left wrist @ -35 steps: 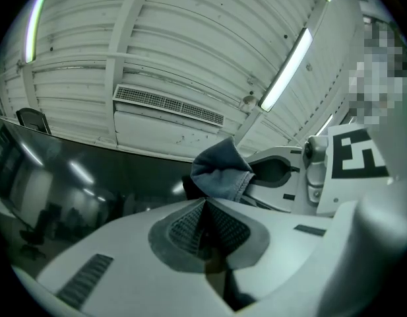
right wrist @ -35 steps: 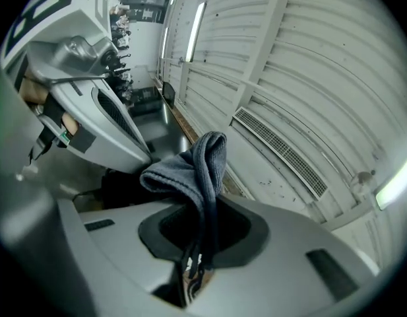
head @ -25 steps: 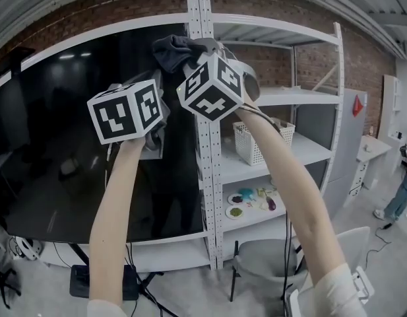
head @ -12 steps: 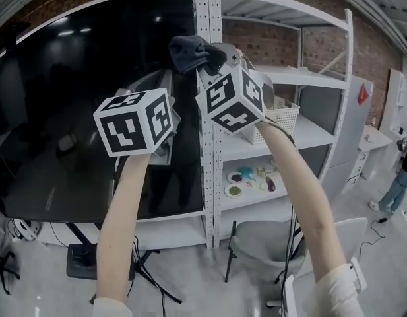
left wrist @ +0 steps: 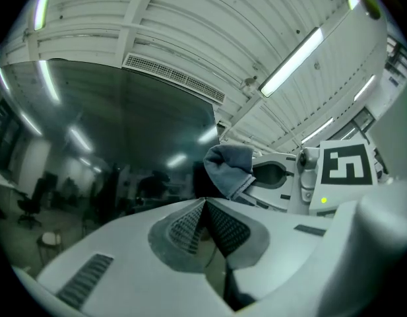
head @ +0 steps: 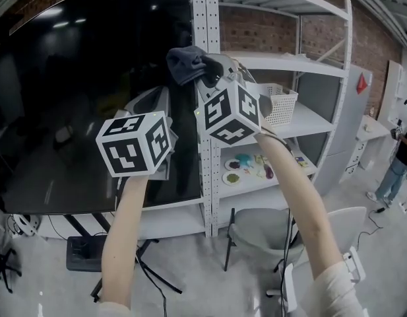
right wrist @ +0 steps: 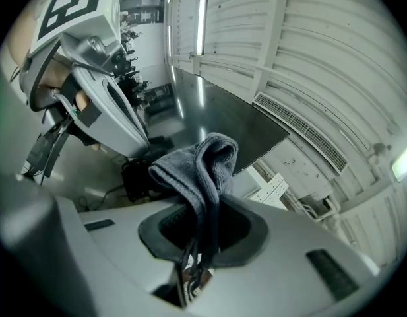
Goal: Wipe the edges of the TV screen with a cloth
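Clamped tight in the right gripper [right wrist: 202, 240], grey cloth [right wrist: 198, 160] bunched past its tips near the TV screen [head: 71, 98] edge; alongside, left gripper [left wrist: 204, 211] pressed together, empty.

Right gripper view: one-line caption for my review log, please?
Right gripper shut on a bunched grey cloth, held up near the edge of the dark TV screen.

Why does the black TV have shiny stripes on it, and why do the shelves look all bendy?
Head view: the glossy TV screen mirrors room lights as pale streaks, and the wide lens curves the shelves. Left gripper view: the ceiling lamp glares white. Right gripper view: the cloth looks sharp; corners go dark.
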A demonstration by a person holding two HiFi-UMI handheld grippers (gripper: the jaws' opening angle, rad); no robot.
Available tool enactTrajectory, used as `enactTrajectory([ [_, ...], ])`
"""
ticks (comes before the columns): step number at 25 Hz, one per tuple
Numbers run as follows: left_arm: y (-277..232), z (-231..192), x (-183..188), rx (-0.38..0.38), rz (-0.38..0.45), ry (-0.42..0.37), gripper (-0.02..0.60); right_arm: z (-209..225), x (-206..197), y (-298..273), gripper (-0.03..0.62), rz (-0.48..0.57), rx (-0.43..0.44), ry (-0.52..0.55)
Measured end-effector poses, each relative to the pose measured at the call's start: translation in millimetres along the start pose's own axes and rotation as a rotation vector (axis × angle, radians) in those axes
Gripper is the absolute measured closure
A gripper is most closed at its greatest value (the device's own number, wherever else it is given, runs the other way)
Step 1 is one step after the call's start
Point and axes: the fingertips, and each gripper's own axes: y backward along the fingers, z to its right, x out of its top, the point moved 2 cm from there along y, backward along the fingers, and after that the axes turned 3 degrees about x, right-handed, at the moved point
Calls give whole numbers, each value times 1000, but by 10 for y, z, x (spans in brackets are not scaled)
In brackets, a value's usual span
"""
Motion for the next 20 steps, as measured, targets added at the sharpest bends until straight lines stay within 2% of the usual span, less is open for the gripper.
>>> enactTrajectory([
  [6,136,-16,-226,8,-23,36,568,-265,-127,76,530,-38,38,11],
  [10,245,-18,-360,20,-19,28,568,-512,-233,136,530,-68,65,31],
  [13,316,-11,-523,32,-16,19,568,-702,-340,179,530,-86,83,40],
  [16,425,-13,-697,38,-11,45,568,-895,-440,246,530,-105,106,64],
  [20,600,-47,-1005,63,-34,48,568,-1239,-589,341,530,-133,147,76],
])
